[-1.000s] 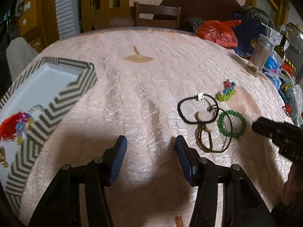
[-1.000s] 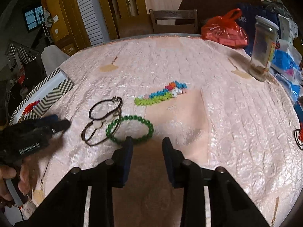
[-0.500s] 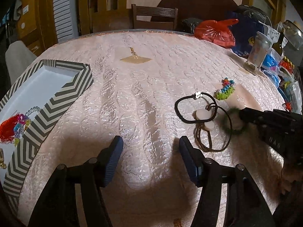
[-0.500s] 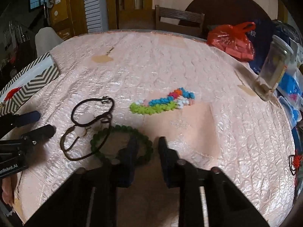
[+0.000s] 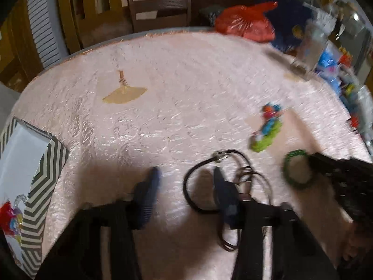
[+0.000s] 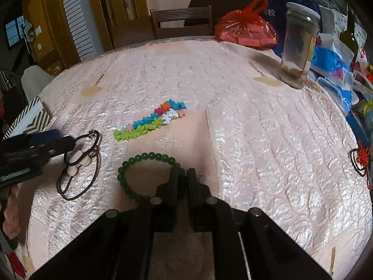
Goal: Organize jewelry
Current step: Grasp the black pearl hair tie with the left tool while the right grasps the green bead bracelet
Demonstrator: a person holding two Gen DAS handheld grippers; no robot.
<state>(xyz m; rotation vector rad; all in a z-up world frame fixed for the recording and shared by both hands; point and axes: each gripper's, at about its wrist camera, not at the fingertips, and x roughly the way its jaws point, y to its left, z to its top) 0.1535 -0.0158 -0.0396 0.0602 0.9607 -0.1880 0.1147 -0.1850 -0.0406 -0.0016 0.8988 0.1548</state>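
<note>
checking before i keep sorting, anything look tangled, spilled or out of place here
Nothing is spilled or broken. The one snag: the black and brown cord necklaces lie looped through each other, so they may lift as one clump. The green bead bracelet lies apart from them.

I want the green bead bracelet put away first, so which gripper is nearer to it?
Right. The right gripper is shut on the green bead bracelet. The left gripper is off to the side, over the black cord loop.
</note>
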